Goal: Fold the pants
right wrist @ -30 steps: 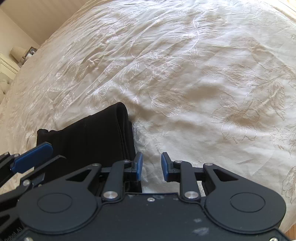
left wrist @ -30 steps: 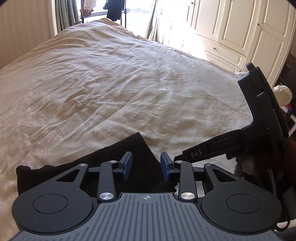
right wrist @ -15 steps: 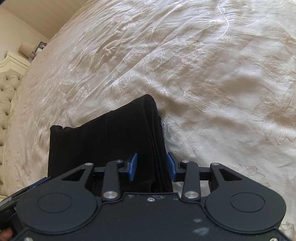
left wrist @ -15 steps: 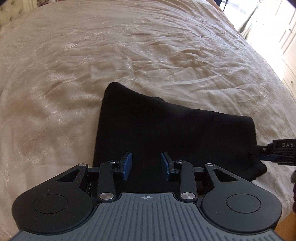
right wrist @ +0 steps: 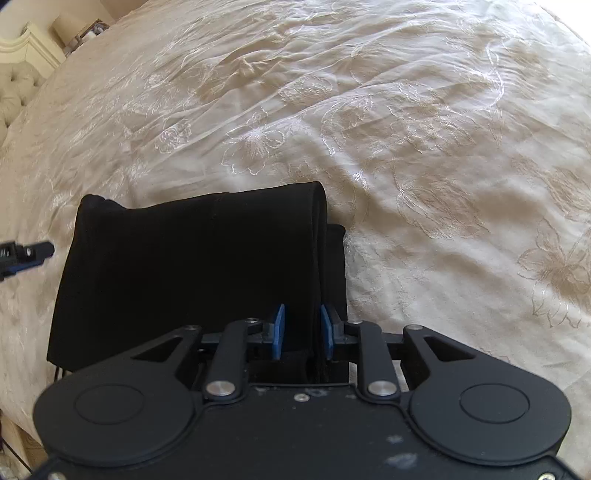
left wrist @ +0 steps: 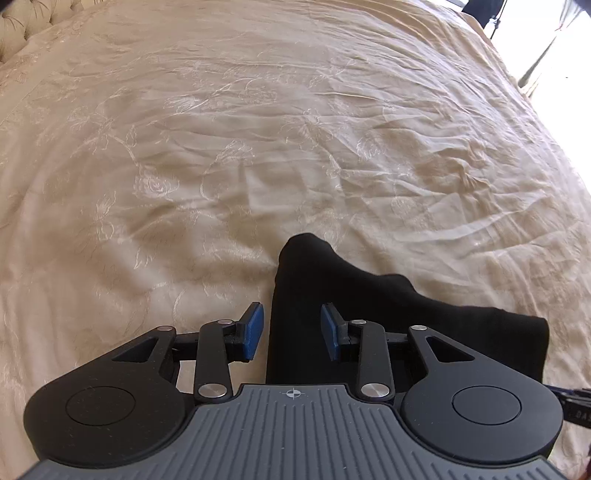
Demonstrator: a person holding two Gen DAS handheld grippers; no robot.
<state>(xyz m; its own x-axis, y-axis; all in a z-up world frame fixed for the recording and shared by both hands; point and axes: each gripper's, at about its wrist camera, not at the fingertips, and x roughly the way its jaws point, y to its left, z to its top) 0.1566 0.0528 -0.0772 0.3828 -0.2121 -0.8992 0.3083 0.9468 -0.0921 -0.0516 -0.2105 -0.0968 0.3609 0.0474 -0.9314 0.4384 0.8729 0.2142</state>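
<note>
**Right wrist view: one folded pair of pants, two grippers**

One black pants bundle (right wrist: 192, 266) lies on the cream bedspread (right wrist: 424, 155), long axis across the frame. Right gripper (right wrist: 302, 332) is closing narrowly around its stacked edge. Left gripper (left wrist: 291, 332), partly open, straddles the opposite end.

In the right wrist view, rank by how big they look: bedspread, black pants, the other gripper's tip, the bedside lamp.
1. bedspread
2. black pants
3 and 4. left gripper tip and bedside lamp: both look small and similar; the lamp is far off, so unranked.
</note>
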